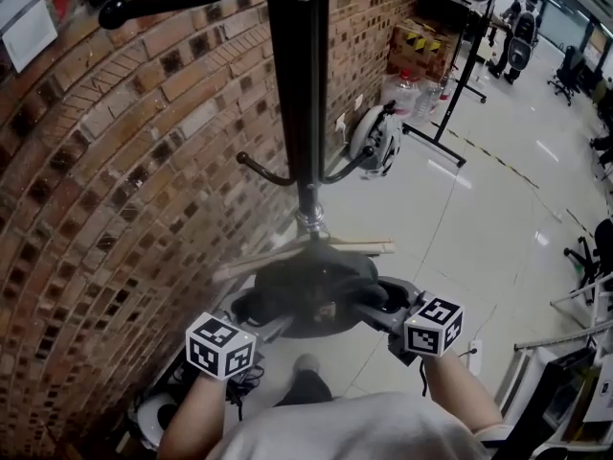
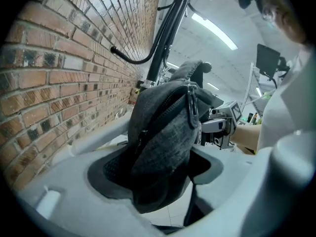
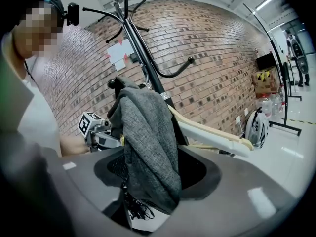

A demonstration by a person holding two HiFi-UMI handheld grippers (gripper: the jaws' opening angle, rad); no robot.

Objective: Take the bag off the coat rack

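Observation:
A dark grey fabric bag (image 1: 308, 290) hangs low on the black coat rack (image 1: 295, 84), just above its base. My left gripper (image 1: 261, 316) comes at the bag from the left and my right gripper (image 1: 381, 303) from the right. In the left gripper view the bag (image 2: 163, 132), zip facing me, fills most of the gap of the left gripper (image 2: 158, 181). In the right gripper view the bag (image 3: 148, 137) hangs between the jaws of the right gripper (image 3: 158, 177), with pad face still showing beside it. Both grippers are open around the bag.
A brick wall (image 1: 115, 161) runs close on the left of the rack. A wooden hanger (image 1: 354, 247) lies across the rack near the bag. Curved hooks (image 1: 268, 175) jut out above. A white round object (image 1: 375, 140) leans at the wall behind. Cables (image 1: 244, 381) lie by my foot.

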